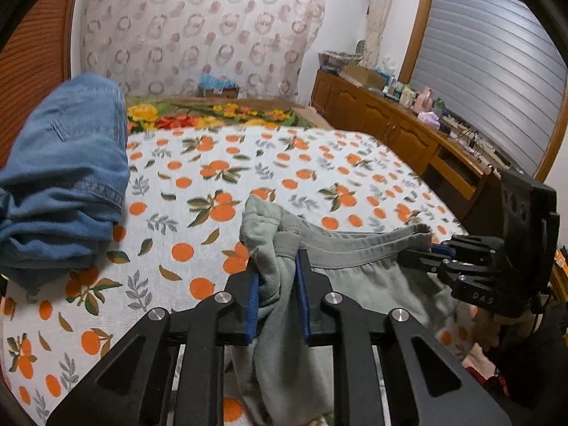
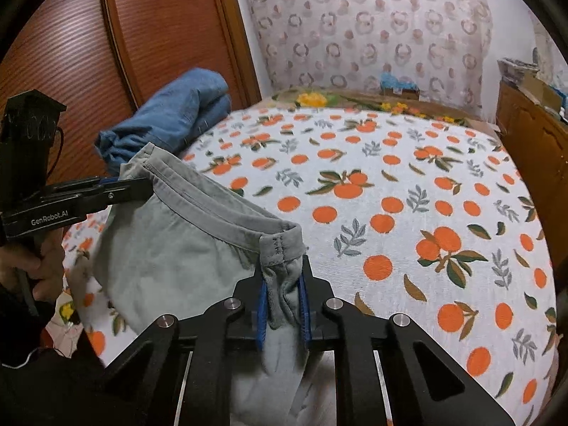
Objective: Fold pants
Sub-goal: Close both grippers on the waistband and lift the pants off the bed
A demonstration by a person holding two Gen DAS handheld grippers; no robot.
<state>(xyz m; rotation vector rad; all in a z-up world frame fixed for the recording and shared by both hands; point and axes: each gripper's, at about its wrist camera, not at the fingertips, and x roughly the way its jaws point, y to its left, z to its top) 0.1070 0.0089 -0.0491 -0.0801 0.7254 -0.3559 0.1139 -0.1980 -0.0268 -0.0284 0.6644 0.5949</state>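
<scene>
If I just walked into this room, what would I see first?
First, the grey pants held up by the waistband between the left gripper and the right gripper, each clamped on one end. Behind them spreads the bedsheet, white with bright oranges and leaves. At the bed's left edge, by the wooden door, sits a folded pile of blue jeans.
</scene>
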